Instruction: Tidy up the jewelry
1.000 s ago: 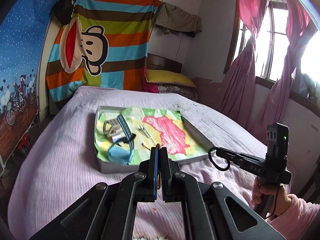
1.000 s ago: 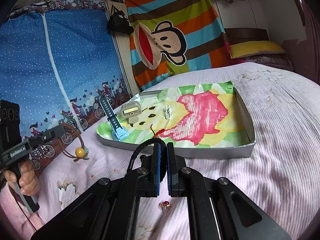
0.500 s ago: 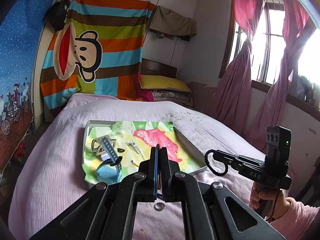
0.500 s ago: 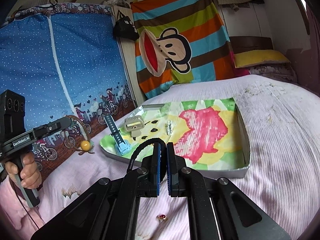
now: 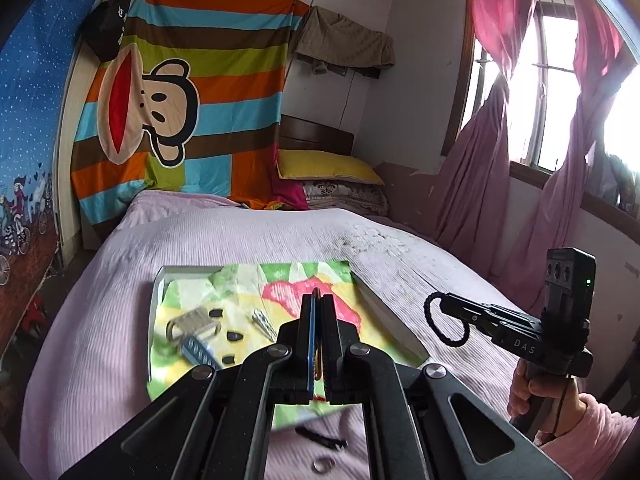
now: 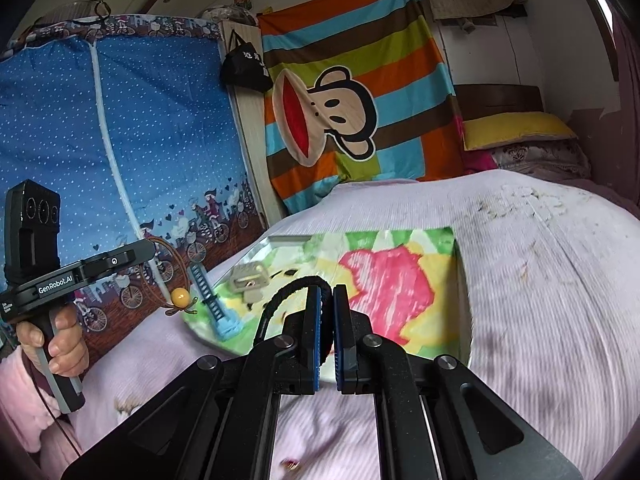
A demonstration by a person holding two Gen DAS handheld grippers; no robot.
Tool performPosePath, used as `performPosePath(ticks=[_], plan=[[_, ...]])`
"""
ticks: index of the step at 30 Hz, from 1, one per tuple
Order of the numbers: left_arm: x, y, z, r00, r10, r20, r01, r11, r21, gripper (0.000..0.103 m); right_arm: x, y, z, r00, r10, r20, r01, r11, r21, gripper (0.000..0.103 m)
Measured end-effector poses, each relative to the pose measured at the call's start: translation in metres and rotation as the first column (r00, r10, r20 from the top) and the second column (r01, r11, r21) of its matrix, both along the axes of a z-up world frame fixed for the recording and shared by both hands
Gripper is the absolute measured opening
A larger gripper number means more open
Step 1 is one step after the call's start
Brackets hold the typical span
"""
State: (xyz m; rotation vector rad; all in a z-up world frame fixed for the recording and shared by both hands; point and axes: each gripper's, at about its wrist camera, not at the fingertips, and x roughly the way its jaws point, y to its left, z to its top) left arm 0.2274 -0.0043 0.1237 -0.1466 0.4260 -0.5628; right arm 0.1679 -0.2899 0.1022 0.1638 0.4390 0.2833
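A thin brown cord bracelet (image 6: 172,276) with 1 amber bead is pinched in the closed left gripper (image 5: 318,300); a black braided loop (image 5: 446,320) is clamped by the right gripper (image 6: 325,292). Both are judged light and limp, best held mid-cord above the tray (image 5: 158,292).

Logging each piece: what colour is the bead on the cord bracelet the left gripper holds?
Yellow-amber bead on a thin brown cord bracelet, clearest in the right wrist view.
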Motion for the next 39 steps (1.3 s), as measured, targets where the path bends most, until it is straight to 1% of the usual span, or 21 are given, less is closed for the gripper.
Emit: performPosePath(ticks=[2,5,7,12,16,20,24,29,32,39], plan=[[0.016,-0.004,-0.001,1.0,0.008,-0.015,-0.008,1.0,-0.007,0.003,0.011,-0.004,0.003,1.0,-0.003,0.011,0.003,1.0,-0.006,0.005],[0.035,-0.008,-0.002,0.999,0.013,-0.034,-0.014,1.0,-0.019,0.003,0.032,-0.007,0.004,1.0,-0.006,0.006,0.006,1.0,0.008,0.005],[0.049,-0.013,-0.001,0.999,0.018,-0.045,-0.018,1.0,-0.009,0.003,0.046,-0.008,0.005,1.0,-0.002,0.008,0.002,1.0,0.023,0.005],[0.082,-0.025,0.008,0.997,0.017,-0.069,-0.016,1.0,0.021,0.003,0.079,-0.006,0.008,1.0,0.012,0.017,-0.012,1.0,0.017,0.005],[0.103,-0.035,0.017,0.997,0.001,-0.072,0.001,0.999,0.032,0.003,0.106,-0.012,0.011,0.999,0.025,0.02,-0.026,0.999,0.032,0.005],[0.12,-0.046,0.02,0.997,-0.028,-0.077,0.032,0.998,0.056,0.003,0.124,-0.014,0.011,0.999,0.033,0.019,-0.033,0.999,0.028,0.005],[0.138,-0.049,0.021,0.993,-0.046,-0.112,0.052,0.997,0.049,0.003,0.141,-0.012,0.006,0.999,0.04,-0.006,-0.04,0.999,0.009,0.005],[0.157,-0.056,0.017,0.987,-0.051,-0.156,0.068,0.992,0.107,0.003,0.16,-0.011,0.0,0.998,0.053,-0.033,-0.053,0.999,0.0,0.005],[0.167,-0.061,0.009,0.982,-0.054,-0.181,0.078,0.989,0.129,0.003,0.169,-0.007,-0.003,0.998,0.052,-0.045,-0.054,0.998,-0.024,0.005],[0.187,-0.068,-0.008,0.967,-0.056,-0.249,0.093,0.986,0.14,0.003,0.191,-0.007,-0.02,0.991,0.051,-0.123,-0.054,0.998,-0.025,0.005]])
